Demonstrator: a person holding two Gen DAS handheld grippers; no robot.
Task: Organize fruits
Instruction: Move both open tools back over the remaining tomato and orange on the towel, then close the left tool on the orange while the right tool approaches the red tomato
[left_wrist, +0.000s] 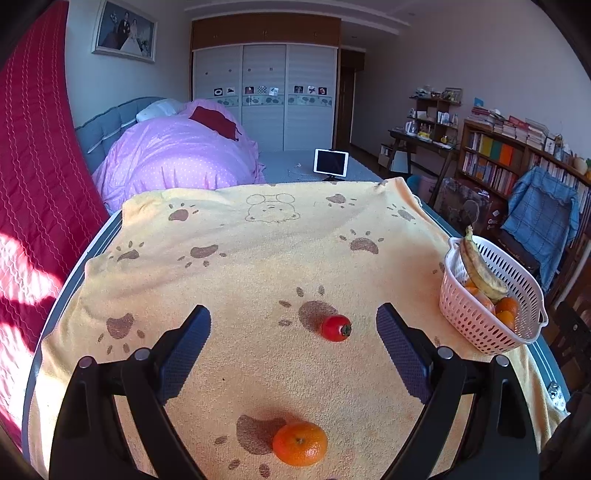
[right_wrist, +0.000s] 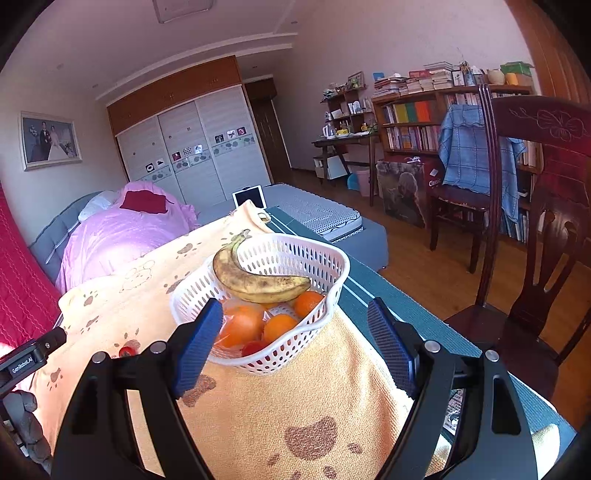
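A white perforated basket (right_wrist: 332, 310) stands on the yellow paw-print towel (right_wrist: 295, 406) near the table's right edge; it also shows in the left wrist view (left_wrist: 480, 325). It holds a spotted banana (right_wrist: 258, 284), several oranges (right_wrist: 242, 325) and a small red fruit (right_wrist: 255, 347). A red tomato (left_wrist: 335, 327) and an orange (left_wrist: 300, 443) lie loose on the towel (left_wrist: 240, 258). My left gripper (left_wrist: 293, 332) is open and empty, above the towel, with the tomato between its fingertips' line. My right gripper (right_wrist: 295, 328) is open and empty, just before the basket.
The table (right_wrist: 388, 295) has a dark green top, bare to the right of the towel. A wooden chair (right_wrist: 535, 221) stands close at the right. A bed with a pink quilt (left_wrist: 177, 155) lies behind the table. A tablet (left_wrist: 331, 162) stands at the far edge.
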